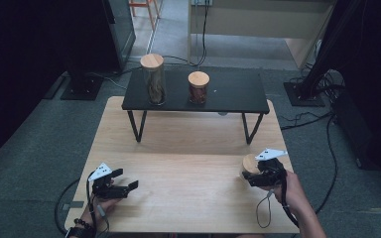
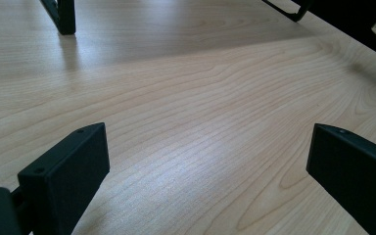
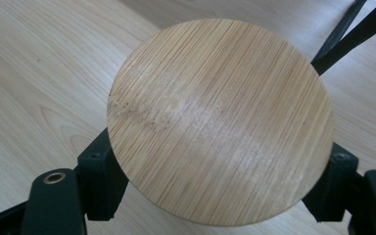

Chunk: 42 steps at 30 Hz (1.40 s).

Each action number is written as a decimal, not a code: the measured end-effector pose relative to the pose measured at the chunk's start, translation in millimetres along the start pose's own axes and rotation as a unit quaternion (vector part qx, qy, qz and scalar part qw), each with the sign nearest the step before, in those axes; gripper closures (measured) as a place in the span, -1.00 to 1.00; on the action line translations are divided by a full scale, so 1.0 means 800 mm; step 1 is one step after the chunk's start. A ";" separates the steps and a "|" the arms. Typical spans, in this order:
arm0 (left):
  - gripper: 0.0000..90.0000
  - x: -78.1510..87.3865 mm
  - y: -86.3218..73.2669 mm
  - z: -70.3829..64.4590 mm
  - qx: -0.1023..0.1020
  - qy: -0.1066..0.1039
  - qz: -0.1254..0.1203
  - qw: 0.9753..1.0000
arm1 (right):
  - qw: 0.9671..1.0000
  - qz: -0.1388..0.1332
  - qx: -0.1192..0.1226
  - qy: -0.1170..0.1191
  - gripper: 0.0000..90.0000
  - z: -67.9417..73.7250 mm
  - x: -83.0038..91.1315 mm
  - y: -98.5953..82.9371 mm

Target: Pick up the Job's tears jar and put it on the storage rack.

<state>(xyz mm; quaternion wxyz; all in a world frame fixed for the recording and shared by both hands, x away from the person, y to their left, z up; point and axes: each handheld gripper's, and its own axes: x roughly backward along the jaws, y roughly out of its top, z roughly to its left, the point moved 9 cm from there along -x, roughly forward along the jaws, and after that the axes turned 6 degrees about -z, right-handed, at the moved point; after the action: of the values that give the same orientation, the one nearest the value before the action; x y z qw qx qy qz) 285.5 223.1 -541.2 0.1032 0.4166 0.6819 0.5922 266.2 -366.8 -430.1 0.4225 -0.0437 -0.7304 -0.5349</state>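
Hiding its jar, a bamboo lid (image 3: 220, 122) sits between right jaws.

Two jars (image 1: 153, 79) (image 1: 198, 87) stand side by side on the shelf (image 1: 238, 94) (behind the table's (image 1: 178, 144) middle).

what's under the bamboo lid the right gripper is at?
A jar, most likely: the lid covers it from above, so body and contents are hidden. The right gripper has a jaw on each side beneath the rim. Around it, the bare wooden table.
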 end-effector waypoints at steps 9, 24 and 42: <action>-0.95 0.000 0.000 0.000 0.000 -0.001 0.000 1.000 | 1.000 -0.005 0.010 -0.004 -0.44 -0.002 0.012 0.028; -0.95 0.000 0.000 0.000 0.000 -0.002 0.000 1.000 | 1.000 -0.005 0.022 -0.005 -0.44 -0.008 0.025 0.071; -0.95 0.000 0.000 0.000 0.002 0.002 -0.002 1.000 | 0.999 -0.017 0.037 -0.003 -0.44 -0.019 0.036 0.138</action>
<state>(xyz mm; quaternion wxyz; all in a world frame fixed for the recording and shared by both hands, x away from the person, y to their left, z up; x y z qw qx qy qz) 285.4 223.6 -541.3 0.1028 0.4144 0.6840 0.5915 313.8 -343.4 -327.7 0.4123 -0.0172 -0.7518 -0.5143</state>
